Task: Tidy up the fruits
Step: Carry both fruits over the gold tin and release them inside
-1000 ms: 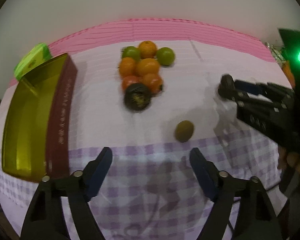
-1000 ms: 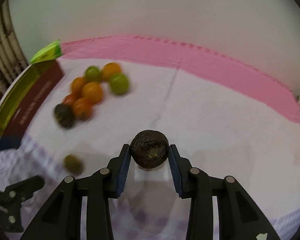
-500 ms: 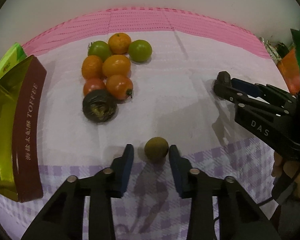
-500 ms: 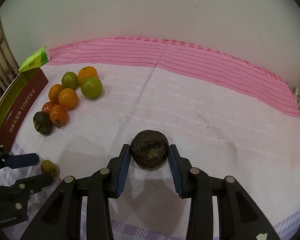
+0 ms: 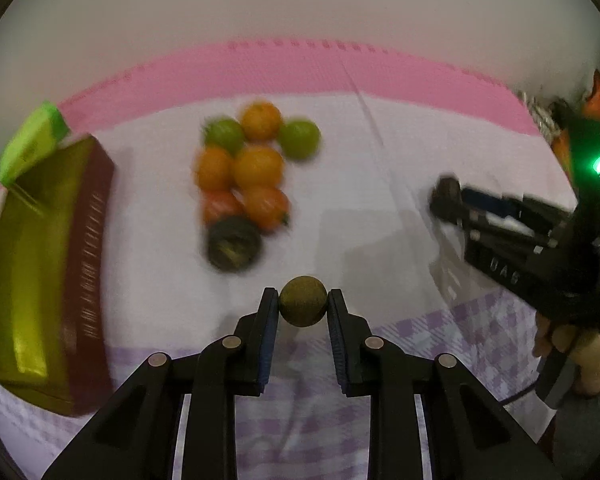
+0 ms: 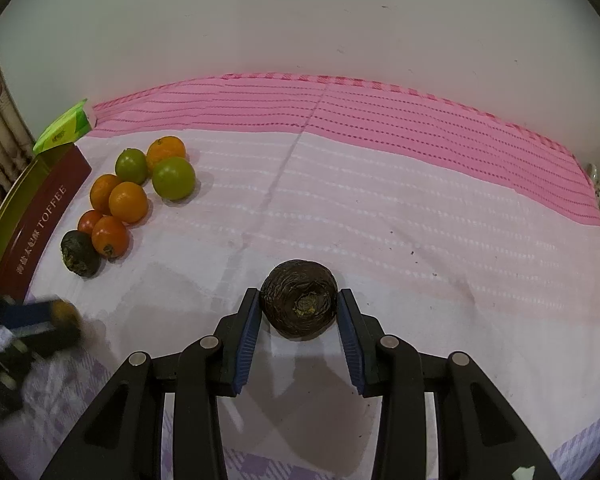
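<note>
**Both Grippers Loaded, Fruit Cluster at Left**

The work surface is a table covered with a white cloth (image 6: 380, 208) that has a pink band along its far edge and lilac checks along its near edge, set against a plain pale wall.

The left gripper (image 5: 303, 307) clamps a small brown round fruit (image 5: 303, 301) between its fingertips, in front of the fruit cluster. The left view is motion-blurred.

The right gripper (image 6: 298, 306) has both pads against a dark wrinkled fruit (image 6: 299, 304), well apart from the cluster, to its right.

The fruit cluster (image 6: 128, 200) comprises oranges, two green fruits, two red-orange fruits and a second dark fruit (image 6: 80, 253), grouped closely. It lies just beside a maroon TOFFEE box (image 6: 40, 216) with a gold interior. A green packet (image 6: 62, 130) sits behind the box.
</note>
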The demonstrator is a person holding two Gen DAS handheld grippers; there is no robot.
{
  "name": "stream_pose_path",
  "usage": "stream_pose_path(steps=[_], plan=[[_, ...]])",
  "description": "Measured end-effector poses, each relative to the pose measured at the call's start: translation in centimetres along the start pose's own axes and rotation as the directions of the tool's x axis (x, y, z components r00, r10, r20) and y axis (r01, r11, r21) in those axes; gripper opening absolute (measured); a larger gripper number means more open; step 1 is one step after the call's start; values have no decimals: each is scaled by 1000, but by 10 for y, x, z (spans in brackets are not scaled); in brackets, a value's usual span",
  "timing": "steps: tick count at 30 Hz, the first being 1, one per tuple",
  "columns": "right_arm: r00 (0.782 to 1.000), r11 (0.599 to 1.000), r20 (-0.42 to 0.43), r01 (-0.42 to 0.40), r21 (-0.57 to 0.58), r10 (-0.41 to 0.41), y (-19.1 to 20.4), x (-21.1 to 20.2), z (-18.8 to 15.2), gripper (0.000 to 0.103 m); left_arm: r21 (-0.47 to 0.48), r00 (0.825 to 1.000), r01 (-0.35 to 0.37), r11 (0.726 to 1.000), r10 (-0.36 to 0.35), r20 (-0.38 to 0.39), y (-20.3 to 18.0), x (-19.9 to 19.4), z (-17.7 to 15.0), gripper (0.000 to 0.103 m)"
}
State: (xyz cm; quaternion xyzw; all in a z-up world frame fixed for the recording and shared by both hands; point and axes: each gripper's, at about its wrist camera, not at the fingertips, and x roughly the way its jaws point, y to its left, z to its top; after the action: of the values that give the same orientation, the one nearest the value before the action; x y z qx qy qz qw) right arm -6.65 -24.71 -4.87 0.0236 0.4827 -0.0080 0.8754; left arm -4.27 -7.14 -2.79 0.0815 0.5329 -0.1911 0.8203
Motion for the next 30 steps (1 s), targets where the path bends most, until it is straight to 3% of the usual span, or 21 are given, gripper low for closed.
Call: stream_pose_path(steps=[6,15,20,30], plan=[[1000,1000,-4,5,11,-5,1,3,2,36,-90,991,-106,990,113,74,70,-33,14,26],[1000,999,-13,27,22,-26,0,6,5,36,-227,960,-275,934,279,-14,194,-27,-1,26],[999,999,-20,39,38,-38,1,5,7,36,-245,956,-292,924,283,-72,226,-11,-17,26],[1000,999,14,22,37,-22,23,-13,24,36,-241,954,-296,924,276,-116,236,7,-30,26]])
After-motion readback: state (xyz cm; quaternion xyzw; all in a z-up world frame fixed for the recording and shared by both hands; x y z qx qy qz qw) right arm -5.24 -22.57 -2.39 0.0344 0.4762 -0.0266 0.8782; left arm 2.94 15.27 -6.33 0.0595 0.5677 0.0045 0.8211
